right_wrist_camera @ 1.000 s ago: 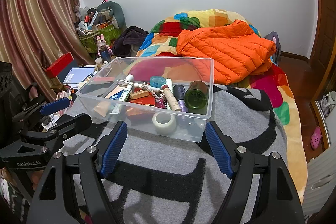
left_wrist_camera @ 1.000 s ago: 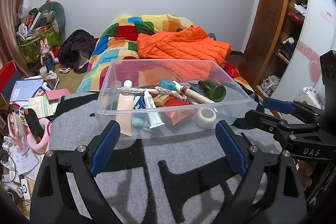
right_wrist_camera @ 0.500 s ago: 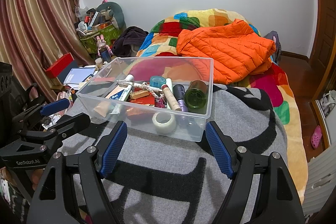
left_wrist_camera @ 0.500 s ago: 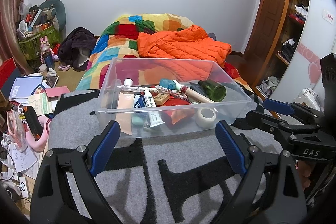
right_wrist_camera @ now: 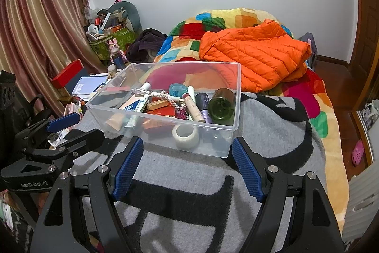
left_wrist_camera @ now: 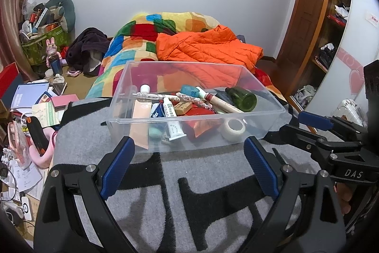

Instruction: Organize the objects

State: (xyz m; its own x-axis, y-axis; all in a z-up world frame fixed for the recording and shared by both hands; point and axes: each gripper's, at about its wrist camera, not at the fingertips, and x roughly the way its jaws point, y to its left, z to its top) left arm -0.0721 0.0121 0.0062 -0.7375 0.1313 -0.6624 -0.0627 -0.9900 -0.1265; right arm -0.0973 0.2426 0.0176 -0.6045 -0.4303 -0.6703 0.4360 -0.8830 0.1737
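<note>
A clear plastic bin (left_wrist_camera: 265,132) (right_wrist_camera: 213,146) stands on a grey and black blanket (left_wrist_camera: 213,172) (right_wrist_camera: 189,172). It holds several small items: a green bottle (left_wrist_camera: 244,98) (right_wrist_camera: 222,107), a white tape roll (left_wrist_camera: 233,129) (right_wrist_camera: 185,133), white tubes (left_wrist_camera: 171,117) (right_wrist_camera: 138,104), a purple tube (right_wrist_camera: 202,103) and a teal tape dispenser (left_wrist_camera: 189,89) (right_wrist_camera: 176,89). My left gripper (left_wrist_camera: 188,167) is open and empty, just short of the bin's near wall. My right gripper (right_wrist_camera: 187,166) is open and empty, also just short of the bin.
An orange jacket (left_wrist_camera: 208,46) (right_wrist_camera: 255,53) lies on a colourful quilt (left_wrist_camera: 151,32) behind the bin. Books, papers and a pink item (left_wrist_camera: 35,110) clutter the floor at the left. A wooden door and shelves (left_wrist_camera: 327,23) stand at the right.
</note>
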